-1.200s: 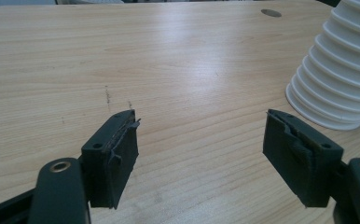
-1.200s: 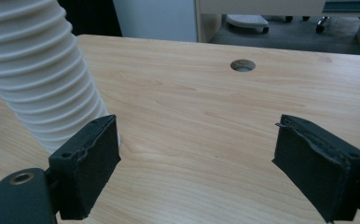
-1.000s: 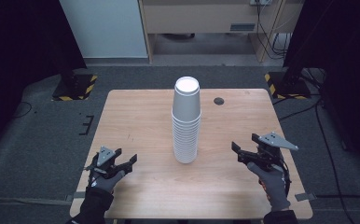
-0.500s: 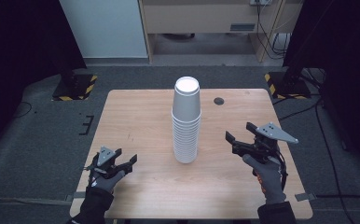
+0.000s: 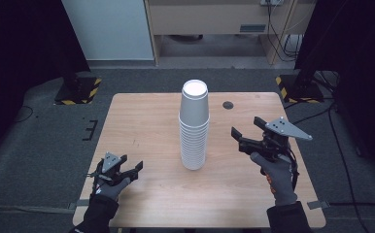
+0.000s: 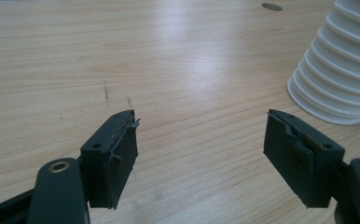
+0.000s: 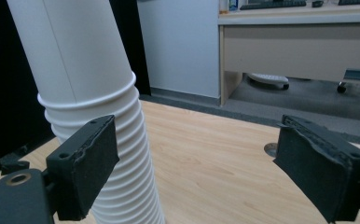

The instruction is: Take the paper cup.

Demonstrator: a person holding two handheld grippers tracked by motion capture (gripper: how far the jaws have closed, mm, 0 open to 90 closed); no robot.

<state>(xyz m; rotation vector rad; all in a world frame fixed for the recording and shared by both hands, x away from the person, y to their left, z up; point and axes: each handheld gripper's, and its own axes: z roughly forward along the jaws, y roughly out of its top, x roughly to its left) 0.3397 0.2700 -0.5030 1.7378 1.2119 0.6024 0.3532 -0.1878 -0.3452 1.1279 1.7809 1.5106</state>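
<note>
The stack of white cups (image 5: 194,127) stands upside down at the worktop (image 5: 146,121) centre. The right tool (image 5: 246,136) (released, jaws wide) hovers at its 3 o'clock; the left tool (image 5: 131,167), released too, rests at 8 o'clock.

One cup stack (image 5: 194,127), one table (image 5: 142,121), two grippers: left gripper (image 5: 127,170), right gripper (image 5: 244,131).
</note>
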